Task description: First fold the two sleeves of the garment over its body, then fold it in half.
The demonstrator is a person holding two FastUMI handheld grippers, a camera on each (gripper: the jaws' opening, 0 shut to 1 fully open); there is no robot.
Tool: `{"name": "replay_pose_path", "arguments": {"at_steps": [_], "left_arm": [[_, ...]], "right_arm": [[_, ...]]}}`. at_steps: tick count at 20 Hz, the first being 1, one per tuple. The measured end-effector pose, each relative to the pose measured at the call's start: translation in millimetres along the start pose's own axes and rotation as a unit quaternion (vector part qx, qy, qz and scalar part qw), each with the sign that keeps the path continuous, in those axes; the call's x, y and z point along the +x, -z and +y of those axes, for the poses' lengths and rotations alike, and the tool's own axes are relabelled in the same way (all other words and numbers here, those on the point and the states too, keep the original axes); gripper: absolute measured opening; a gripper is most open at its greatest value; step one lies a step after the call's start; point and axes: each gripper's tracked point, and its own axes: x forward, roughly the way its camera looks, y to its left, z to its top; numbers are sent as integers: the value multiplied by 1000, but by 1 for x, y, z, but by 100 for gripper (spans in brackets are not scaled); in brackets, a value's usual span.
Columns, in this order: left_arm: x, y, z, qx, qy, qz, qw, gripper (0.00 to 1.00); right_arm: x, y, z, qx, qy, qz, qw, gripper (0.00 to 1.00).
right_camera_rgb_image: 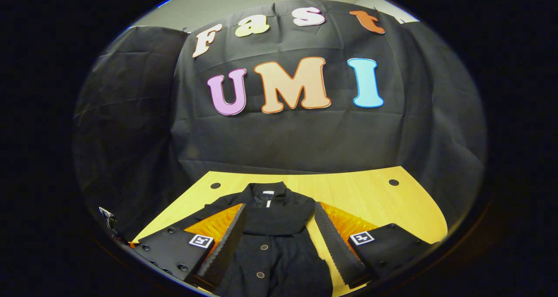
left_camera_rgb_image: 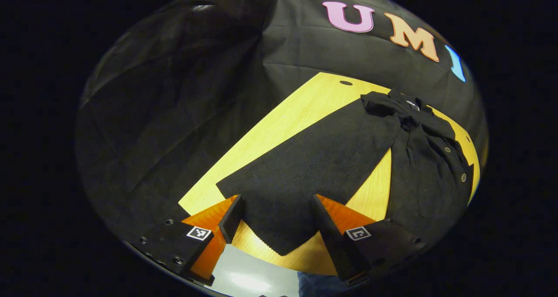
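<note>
Tabletop point(right_camera_rgb_image: 370, 196) is carrying the black garment point(right_camera_rgb_image: 270, 244), lying flat w/ collar toward the booth wall, buttons up the front. Its sleeve point(left_camera_rgb_image: 305, 166) is stretching out sideways, cuff end sitting between the spread fingers of the left gripper point(left_camera_rgb_image: 279, 220), nothing pinched yet. Right gripper point(right_camera_rgb_image: 279, 240) is hovering spread over the body; best approach, IMO: pinch the cuff only, then carry it across the body.
</note>
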Motion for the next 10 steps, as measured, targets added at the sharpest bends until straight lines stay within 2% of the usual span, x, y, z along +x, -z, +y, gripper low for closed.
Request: {"name": "replay_pose_path", "arguments": {"at_steps": [3, 4, 7, 9, 10], "left_arm": [[-1, 0, -4, -4, 0, -10, 1000, 92], [0, -2, -7, -6, 0, -11, 1000, 80], [1, 0, -3, -13, -5, -5, 1000, 64], [3, -3, -4, -22, -6, -8, 1000, 64], [3, -5, -5, -29, -5, -8, 1000, 49]], "right_arm": [[-10, 4, -6, 12, 3, 2, 1000, 97], [-13, 5, -9, 13, 6, 2, 1000, 98], [-20, 5, -16, 11, 17, 1, 1000, 97], [-23, 4, -23, 15, 23, 0, 1000, 97], [-25, 3, -26, 18, 27, 1, 999, 97]]}}
